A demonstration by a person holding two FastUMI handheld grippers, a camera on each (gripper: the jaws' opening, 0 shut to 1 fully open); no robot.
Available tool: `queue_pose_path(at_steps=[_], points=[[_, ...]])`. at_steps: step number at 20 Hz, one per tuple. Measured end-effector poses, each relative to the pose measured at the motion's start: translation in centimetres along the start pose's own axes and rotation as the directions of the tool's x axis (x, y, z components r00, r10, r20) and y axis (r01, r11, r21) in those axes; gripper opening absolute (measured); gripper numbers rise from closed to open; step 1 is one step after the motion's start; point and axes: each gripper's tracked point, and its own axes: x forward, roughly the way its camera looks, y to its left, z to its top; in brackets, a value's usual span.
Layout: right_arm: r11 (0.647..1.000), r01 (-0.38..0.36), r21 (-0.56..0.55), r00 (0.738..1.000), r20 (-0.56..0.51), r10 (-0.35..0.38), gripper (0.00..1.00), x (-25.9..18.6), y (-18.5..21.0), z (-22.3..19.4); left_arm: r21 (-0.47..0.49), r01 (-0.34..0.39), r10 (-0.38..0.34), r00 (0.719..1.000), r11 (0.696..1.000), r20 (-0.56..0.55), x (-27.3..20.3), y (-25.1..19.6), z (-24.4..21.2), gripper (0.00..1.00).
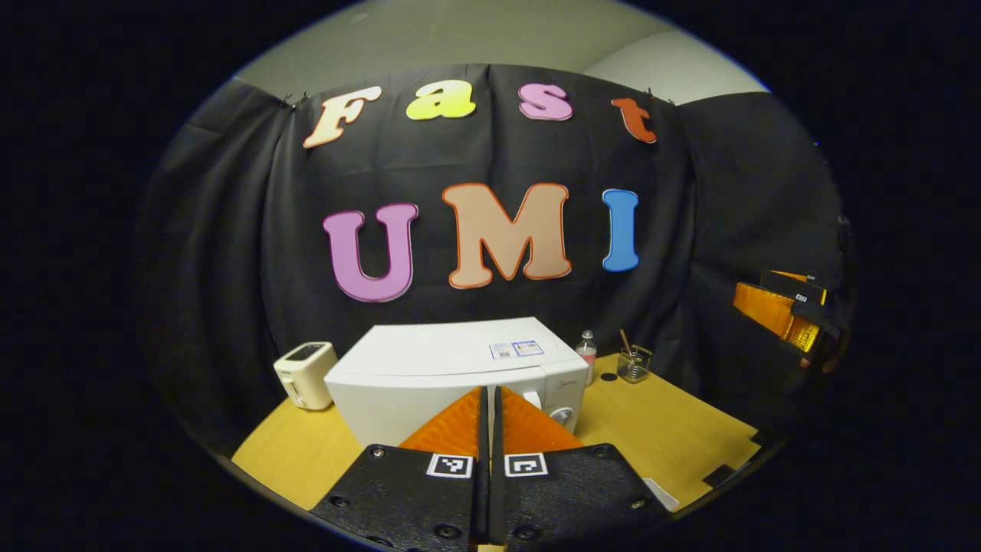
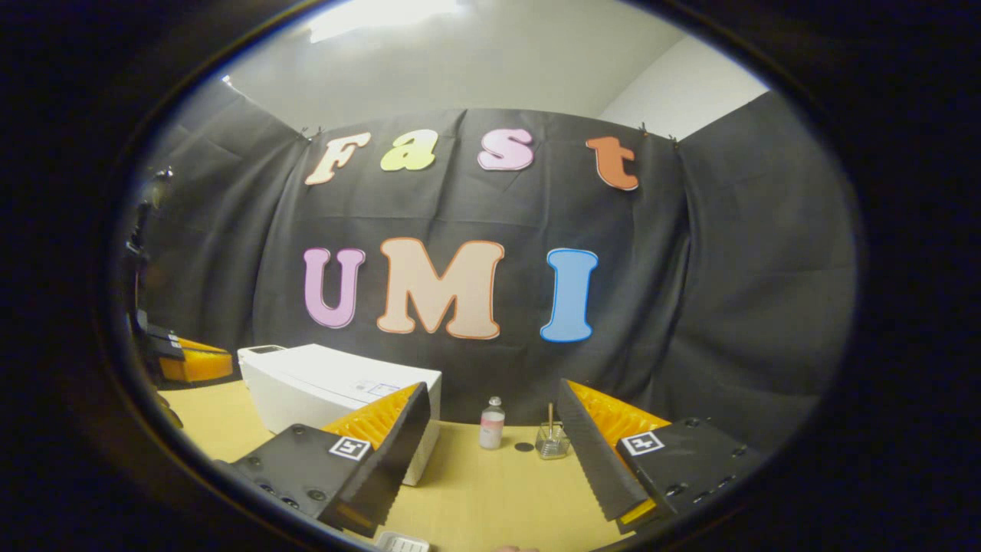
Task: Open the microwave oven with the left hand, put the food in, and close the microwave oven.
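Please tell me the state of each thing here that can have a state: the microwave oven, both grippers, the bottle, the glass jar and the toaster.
Microwave oven: door closed.
Left gripper: shut, holding nothing, in front of the microwave.
Right gripper: open, empty.
Small bottle: upright, cap on.
Glass jar: upright, a stick standing in it.
Toaster: upright, nothing visible in its slot.

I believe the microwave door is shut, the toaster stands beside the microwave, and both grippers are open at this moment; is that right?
Not quite: the left gripper is shut, its fingers pressed together with nothing between them, as the left gripper view shows. The right gripper is open. The rest holds: the microwave door is shut and the toaster stands beside it.
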Motion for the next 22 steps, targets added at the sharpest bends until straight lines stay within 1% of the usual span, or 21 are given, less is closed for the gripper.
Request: queue_pose_path(at_steps=[1,2,3,4,5,6,9,11,12,13,14,18,19,21,22], points=[[1.000,0.001,-0.003,1.000,-0.002,-0.001,0.96,-0.4,0.3,0.1,0.008,0.016,-0.016,0.999,1.000,0.042,-0.2,-0.8,1.4,0.10],[1.000,0.005,-0.010,1.000,-0.004,-0.005,0.96,-0.7,0.5,0.1,0.037,0.027,-0.029,0.998,0.999,0.063,-0.3,-1.3,2.3,0.54],[1.000,0.008,-0.015,1.000,-0.004,-0.008,0.96,-0.9,0.6,0.2,0.072,0.012,-0.018,0.997,0.997,0.082,-0.9,-0.9,2.6,0.99],[1.000,0.008,-0.017,1.000,-0.006,-0.009,0.96,-1.1,0.9,0.1,0.111,0.011,-0.021,0.996,0.994,0.090,-0.9,-0.8,3.0,0.90],[1.000,0.011,-0.015,1.000,-0.008,-0.011,0.96,-1.3,1.0,0.2,0.139,0.025,-0.038,0.996,0.990,0.087,-0.6,-1.6,3.0,0.99],[1.000,0.015,-0.010,1.000,-0.006,-0.015,0.96,-1.5,1.0,0.3,0.152,0.049,-0.062,0.995,0.987,0.079,-0.4,-2.5,2.8,0.98],[1.000,0.023,0.001,1.000,-0.008,-0.023,0.96,-2.0,1.1,0.5,0.123,0.083,-0.095,0.990,0.989,0.101,-0.5,-3.8,3.8,0.97],[0.999,0.034,-0.008,0.999,-0.004,-0.034,0.96,-2.4,0.8,0.6,0.104,0.089,-0.099,0.991,0.991,0.095,-0.2,-4.0,3.9,0.97],[0.999,0.038,-0.009,0.999,-0.008,-0.039,1.00,-2.6,0.7,0.5,0.098,0.093,-0.101,0.991,0.991,0.090,-0.1,-4.1,3.9,0.97],[0.999,0.044,-0.009,0.999,-0.011,-0.044,1.00,-2.7,0.5,0.4,0.095,0.100,-0.108,0.990,0.990,0.086,-0.1,-4.3,4.1,0.97],[0.999,0.048,-0.009,0.999,-0.013,-0.048,0.96,-2.8,0.5,0.3,0.091,0.106,-0.114,0.990,0.990,0.085,-0.2,-4.5,4.2,0.97],[0.998,0.068,-0.016,0.998,-0.004,-0.068,0.96,-2.9,-0.2,0.5,0.086,0.121,-0.129,0.987,0.989,0.093,0.0,-4.7,4.7,0.97],[0.997,0.070,-0.013,0.998,-0.005,-0.070,0.96,-3.0,-0.3,0.6,0.086,0.126,-0.133,0.987,0.988,0.091,0.0,-4.9,4.7,1.00],[0.997,0.076,-0.011,0.997,-0.002,-0.076,0.96,-3.0,-0.5,0.8,0.081,0.136,-0.143,0.986,0.987,0.090,0.1,-5.3,4.7,1.00],[0.997,0.081,-0.014,0.997,0.000,-0.081,0.96,-3.0,-0.7,0.9,0.079,0.143,-0.149,0.985,0.987,0.088,0.2,-5.5,4.7,0.97]])
